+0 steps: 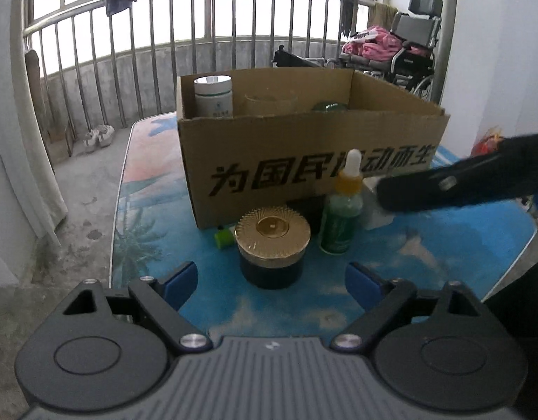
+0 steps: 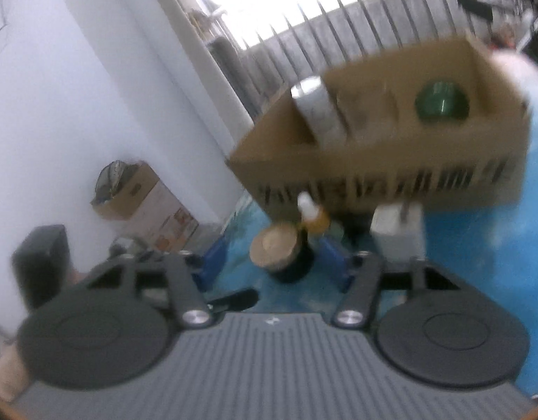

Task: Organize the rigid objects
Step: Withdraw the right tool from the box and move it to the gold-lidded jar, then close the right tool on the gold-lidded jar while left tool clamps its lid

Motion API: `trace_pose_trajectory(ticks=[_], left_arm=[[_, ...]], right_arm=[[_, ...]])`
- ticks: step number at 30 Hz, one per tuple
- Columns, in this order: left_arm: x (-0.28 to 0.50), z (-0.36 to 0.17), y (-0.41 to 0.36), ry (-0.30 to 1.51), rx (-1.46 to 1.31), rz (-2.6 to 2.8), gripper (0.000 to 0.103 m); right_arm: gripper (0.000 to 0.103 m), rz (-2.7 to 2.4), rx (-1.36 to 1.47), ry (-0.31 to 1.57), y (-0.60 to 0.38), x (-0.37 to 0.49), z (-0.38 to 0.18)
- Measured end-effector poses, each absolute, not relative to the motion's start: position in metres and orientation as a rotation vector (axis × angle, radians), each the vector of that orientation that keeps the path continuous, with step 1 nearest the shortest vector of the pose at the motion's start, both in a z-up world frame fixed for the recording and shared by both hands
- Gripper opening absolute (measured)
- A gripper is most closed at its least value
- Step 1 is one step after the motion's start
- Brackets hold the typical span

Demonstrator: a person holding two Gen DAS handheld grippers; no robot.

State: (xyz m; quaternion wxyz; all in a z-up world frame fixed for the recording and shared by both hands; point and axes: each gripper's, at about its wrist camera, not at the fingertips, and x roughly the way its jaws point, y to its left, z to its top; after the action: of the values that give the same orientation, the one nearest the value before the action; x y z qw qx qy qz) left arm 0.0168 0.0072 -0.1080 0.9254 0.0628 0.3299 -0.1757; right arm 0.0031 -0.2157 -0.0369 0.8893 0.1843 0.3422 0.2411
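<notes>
A dark jar with a gold lid (image 1: 271, 249) stands on the blue table, just ahead of my open, empty left gripper (image 1: 270, 281). A green dropper bottle (image 1: 342, 210) stands to its right and a small green item (image 1: 223, 237) to its left. Behind them is an open cardboard box (image 1: 304, 147) holding a white bottle (image 1: 213, 95), a clear glass (image 1: 270, 104) and a green-lidded thing (image 1: 330, 106). My right gripper (image 2: 270, 262) is open and empty, blurred, with the gold-lidded jar (image 2: 277, 250) ahead between its fingers. It reaches in from the right in the left wrist view (image 1: 454, 185).
A white block (image 2: 397, 234) stands right of the dropper bottle, in front of the box (image 2: 391, 147). The table's left edge (image 1: 120, 189) drops to a concrete floor. A railing (image 1: 199, 35) and a wheelchair (image 1: 409, 49) stand behind.
</notes>
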Motion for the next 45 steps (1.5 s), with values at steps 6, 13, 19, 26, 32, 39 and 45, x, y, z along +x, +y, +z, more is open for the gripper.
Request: trace_pose_trajectory(ticks=[6, 13, 19, 26, 32, 39, 45], left_arm=[[0.026, -0.119, 0.001, 0.660, 0.179, -0.375, 0.088], [0.041, -0.126, 0.001, 0.666, 0.190, -0.421, 0.076], [0.051, -0.130, 0.000, 0.662, 0.189, -0.461, 0.076], [0.056, -0.134, -0.001, 0.660, 0.175, -0.477, 0.064], [0.052, -0.133, 0.000, 0.669, 0.154, -0.462, 0.062], [0.042, -0.130, -0.001, 0.687, 0.132, -0.448, 0.061], [0.022, -0.127, -0.006, 0.702, 0.124, -0.479, 0.060]], right_arm=[[0.045, 0.517, 0.447, 0.734, -0.200, 0.013, -0.071], [0.038, 0.508, 0.488, 0.752, -0.191, 0.037, -0.092], [0.037, 0.485, 0.490, 0.757, -0.187, 0.042, -0.097], [0.037, 0.471, 0.486, 0.757, -0.179, 0.045, -0.101], [0.037, 0.475, 0.478, 0.766, -0.175, 0.045, -0.097], [0.037, 0.479, 0.469, 0.790, -0.173, 0.042, -0.094], [0.037, 0.488, 0.480, 0.829, -0.178, 0.034, -0.094]])
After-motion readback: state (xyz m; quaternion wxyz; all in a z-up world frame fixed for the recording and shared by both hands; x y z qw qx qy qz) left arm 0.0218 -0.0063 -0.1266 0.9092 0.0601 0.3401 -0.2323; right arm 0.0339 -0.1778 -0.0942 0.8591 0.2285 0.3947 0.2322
